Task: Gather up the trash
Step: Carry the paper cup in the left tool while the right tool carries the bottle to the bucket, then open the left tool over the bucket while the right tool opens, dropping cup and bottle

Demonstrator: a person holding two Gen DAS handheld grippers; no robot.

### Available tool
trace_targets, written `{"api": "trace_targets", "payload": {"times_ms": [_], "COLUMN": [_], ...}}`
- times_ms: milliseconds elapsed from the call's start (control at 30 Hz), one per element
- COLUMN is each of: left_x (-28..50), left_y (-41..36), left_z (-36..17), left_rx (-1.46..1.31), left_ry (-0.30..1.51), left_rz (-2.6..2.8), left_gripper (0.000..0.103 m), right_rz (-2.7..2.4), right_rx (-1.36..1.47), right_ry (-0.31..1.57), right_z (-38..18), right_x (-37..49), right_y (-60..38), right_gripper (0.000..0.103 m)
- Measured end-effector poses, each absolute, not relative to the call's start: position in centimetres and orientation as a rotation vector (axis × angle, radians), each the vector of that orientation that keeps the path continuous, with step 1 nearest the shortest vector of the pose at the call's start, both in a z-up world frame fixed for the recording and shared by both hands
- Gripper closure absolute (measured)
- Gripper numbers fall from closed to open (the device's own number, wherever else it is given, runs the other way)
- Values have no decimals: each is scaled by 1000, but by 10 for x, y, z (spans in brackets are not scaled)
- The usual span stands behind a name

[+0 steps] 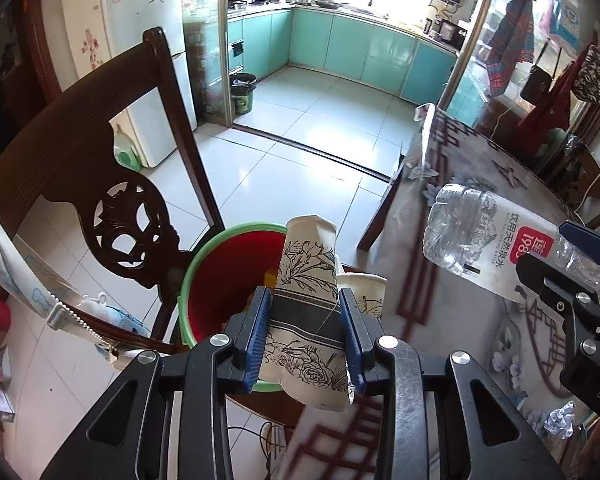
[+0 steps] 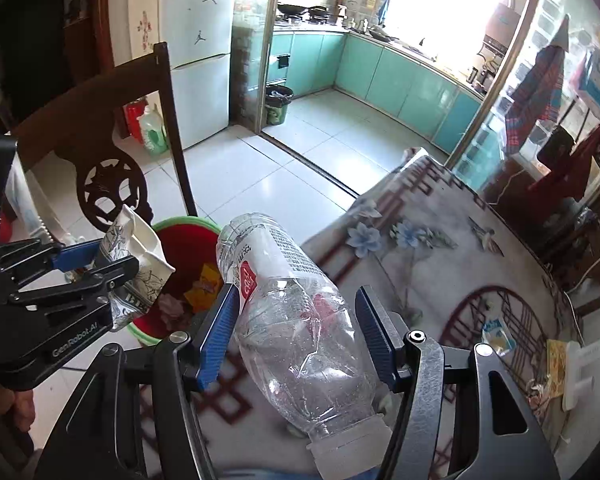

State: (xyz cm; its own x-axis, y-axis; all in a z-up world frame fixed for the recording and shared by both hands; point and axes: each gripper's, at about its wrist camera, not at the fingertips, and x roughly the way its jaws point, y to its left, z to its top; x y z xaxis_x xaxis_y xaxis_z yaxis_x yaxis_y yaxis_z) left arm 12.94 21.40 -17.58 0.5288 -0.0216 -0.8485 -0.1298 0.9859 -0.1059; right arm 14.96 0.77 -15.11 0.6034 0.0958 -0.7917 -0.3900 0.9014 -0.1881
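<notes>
I found both tools loaded. My left gripper (image 1: 306, 330) was pinching a crushed paper cup (image 1: 308, 304) across its middle, the blue pads pressing the printed wall on both sides. The cup hung over the near rim of the red bin (image 1: 224, 276), which stood on the seat of the wooden chair (image 1: 80, 168) just beside the table (image 1: 460, 340). I judged that position deliberate: released there, the cup would likely fall inside or strike the green rim.

My right gripper (image 2: 296, 334) held a crumpled clear water bottle (image 2: 296, 320), cap end toward the camera, base pointing at the bin. The left pad pressed the bottle's wall; a small gap showed at the right pad, so I judged the grip light but holding, since the bottle was carried clear of the table. It remained over the table edge, near the bin but not above it.

A second paper cup (image 1: 366, 292) sat just behind the held one, and wrappers (image 2: 202, 288) lay in the bin already. More scraps (image 2: 500, 336) lay on the table well to the right.

Writing noted: the bottle label carried Chinese characters for drinking natural spring water and a red badge reading "198", the rest cut off. The left tool's body read "GenRobot.AI". The cup showed the letters "BL", the rest hidden.
</notes>
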Motion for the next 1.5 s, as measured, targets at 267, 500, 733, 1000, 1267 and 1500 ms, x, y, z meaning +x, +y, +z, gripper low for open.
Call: {"api": "trace_targets", "payload": {"times_ms": [267, 500, 733, 1000, 1267, 1500], "left_x": [145, 158, 169, 177, 183, 179], "left_y": [240, 255, 263, 267, 272, 265], "left_z": [-192, -207, -211, -214, -218, -210], "left_rx": [-172, -170, -162, -171, -182, -179], "left_ry": [1050, 1082, 1081, 1081, 1091, 1069], "left_rz": [78, 89, 89, 79, 92, 74], "left_gripper": [71, 71, 71, 71, 46, 44], "right_rz": [346, 431, 436, 427, 415, 403], "right_rx": [-314, -140, -105, -102, -92, -90], "right_ry": [913, 1029, 1074, 1079, 1068, 1063], "right_z": [-163, -195, -208, -209, -208, -204], "right_x": [167, 191, 198, 206, 211, 206], "right_y": [28, 31, 37, 41, 42, 32], "right_gripper": [44, 44, 44, 44, 25, 22]}}
